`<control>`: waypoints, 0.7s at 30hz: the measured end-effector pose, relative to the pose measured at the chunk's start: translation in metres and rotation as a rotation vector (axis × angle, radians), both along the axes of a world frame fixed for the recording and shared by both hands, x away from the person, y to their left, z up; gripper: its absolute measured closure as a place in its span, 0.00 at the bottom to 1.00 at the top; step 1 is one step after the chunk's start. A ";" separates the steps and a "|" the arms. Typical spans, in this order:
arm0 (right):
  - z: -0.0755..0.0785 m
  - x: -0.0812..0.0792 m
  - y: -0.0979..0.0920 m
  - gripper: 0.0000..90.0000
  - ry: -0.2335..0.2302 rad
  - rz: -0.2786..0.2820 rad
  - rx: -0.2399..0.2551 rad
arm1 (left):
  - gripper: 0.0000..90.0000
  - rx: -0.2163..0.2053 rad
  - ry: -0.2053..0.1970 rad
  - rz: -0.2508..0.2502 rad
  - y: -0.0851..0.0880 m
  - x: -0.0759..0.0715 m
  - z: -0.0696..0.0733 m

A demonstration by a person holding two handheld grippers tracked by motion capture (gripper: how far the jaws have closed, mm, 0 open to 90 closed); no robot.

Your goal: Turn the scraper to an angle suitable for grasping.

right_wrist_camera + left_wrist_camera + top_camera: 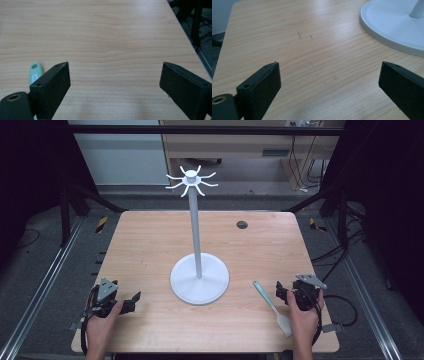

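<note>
A white stand [199,240] with a round base [200,279] and several hooks [191,180] at its top rises from the middle of the wooden table [150,240]. A small spatula [272,301] with a teal handle and pale blade lies near the front right. My right gripper [281,291] rests just right of it, open, nothing between its jaws; its own view catches the teal handle end [35,71] left of its left jaw. My left gripper [134,300] sits at the front left, open and empty, with the stand's base [392,25] ahead to its right.
A dark round hole [242,224] marks the table's far right area. Black frame posts [345,215] and cables [340,252] flank the table on both sides. A wooden cabinet [225,145] stands beyond the far edge.
</note>
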State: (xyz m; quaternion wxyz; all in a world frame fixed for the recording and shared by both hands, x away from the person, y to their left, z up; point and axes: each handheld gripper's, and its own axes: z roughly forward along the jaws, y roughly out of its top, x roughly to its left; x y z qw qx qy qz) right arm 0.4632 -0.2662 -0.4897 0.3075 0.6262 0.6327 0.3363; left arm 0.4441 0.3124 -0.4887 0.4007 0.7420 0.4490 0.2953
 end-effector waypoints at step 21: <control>0.021 0.036 0.003 0.55 0.161 0.176 -0.087 | 0.04 0.006 0.000 -0.028 -0.006 0.000 -0.002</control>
